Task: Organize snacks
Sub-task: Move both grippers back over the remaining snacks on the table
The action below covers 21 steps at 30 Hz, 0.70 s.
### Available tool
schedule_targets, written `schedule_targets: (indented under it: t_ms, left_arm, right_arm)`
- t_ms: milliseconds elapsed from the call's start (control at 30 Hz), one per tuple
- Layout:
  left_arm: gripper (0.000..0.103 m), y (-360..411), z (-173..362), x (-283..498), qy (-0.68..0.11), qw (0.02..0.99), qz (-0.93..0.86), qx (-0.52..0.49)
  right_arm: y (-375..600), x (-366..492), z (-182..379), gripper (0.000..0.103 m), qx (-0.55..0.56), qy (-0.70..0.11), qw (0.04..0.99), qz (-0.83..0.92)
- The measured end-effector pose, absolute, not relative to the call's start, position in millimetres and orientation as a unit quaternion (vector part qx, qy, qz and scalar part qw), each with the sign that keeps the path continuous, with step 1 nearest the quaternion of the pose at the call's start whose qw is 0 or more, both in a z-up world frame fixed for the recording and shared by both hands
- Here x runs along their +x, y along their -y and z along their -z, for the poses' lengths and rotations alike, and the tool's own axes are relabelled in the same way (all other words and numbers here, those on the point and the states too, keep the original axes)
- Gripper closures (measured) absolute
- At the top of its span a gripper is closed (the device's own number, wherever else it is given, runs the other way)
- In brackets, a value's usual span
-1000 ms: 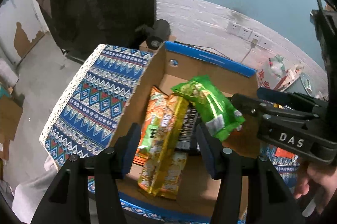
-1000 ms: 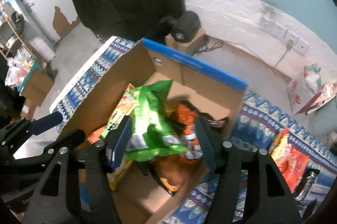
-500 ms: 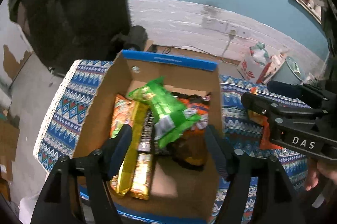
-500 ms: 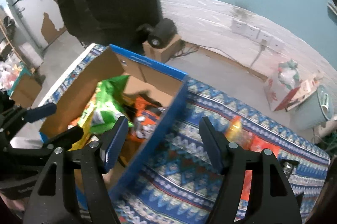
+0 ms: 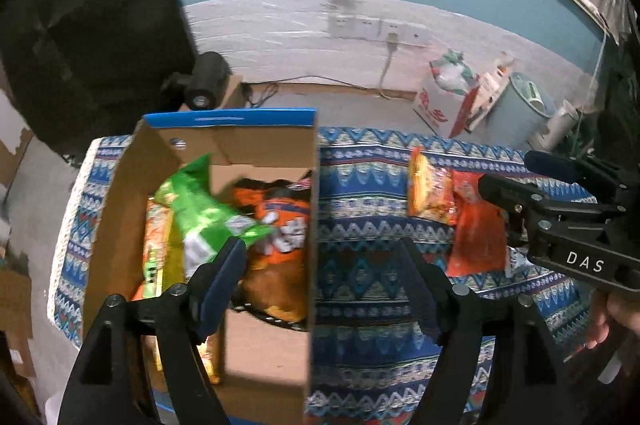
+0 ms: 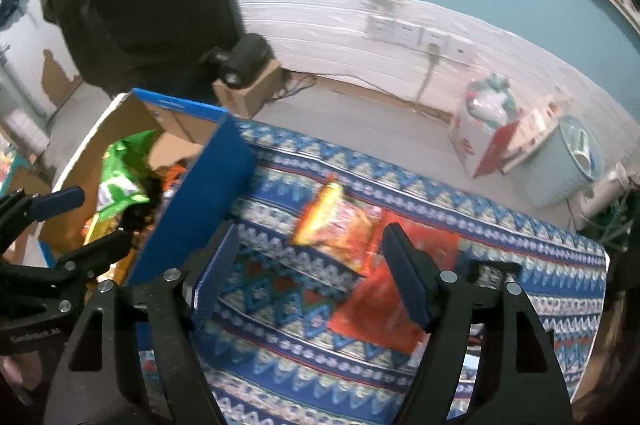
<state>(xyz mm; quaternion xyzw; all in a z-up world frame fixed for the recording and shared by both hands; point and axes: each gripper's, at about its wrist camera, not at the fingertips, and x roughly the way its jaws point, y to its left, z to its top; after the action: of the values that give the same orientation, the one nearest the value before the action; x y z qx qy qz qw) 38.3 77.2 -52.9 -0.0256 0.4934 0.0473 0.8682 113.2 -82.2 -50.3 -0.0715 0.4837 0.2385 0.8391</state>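
A cardboard box with blue rim (image 5: 240,118) (image 6: 200,193) stands on the left of the patterned cloth. It holds a green bag (image 5: 200,213) (image 6: 120,177), an orange bag (image 5: 288,221) and yellow packs (image 5: 160,249). A yellow-orange snack bag (image 5: 428,189) (image 6: 332,221) and a red bag (image 5: 476,233) (image 6: 384,289) lie on the cloth right of the box. My left gripper (image 5: 320,281) is open and empty, above the box's right wall. My right gripper (image 6: 308,277) is open and empty, above the two loose bags; it also shows in the left wrist view (image 5: 560,209).
The patterned cloth (image 5: 360,185) (image 6: 280,325) covers the table. Behind it on the floor stand a black lamp on a small box (image 5: 204,85), a red-white carton (image 5: 444,101) and a pale bin (image 5: 524,109). Wall sockets (image 5: 376,29) sit on the white wall.
Both grippers have swung right, away from the box interior. The green bag, held by the right gripper a second ago, now lies in the box, and the right gripper is empty over the loose bags.
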Motion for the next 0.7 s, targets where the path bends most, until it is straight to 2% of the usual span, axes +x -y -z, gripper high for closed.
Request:
schedule_targets:
  t_ms: [100, 700]
  left_arm:
    - [0.021, -61.5, 55.1, 45.4, -0.497, 0.867, -0.037, -0.019]
    - [0.021, -1.3, 105.9, 107.6, -0.562, 0.827, 0.008, -0.032]
  right_arm:
    - [104.4, 115.9, 53.5, 0.023, -0.064, -0.486, 0.843, -0.221]
    - [216.7, 141.3, 84.5, 0.021, -0.018, -0.511, 0.849, -0.132]
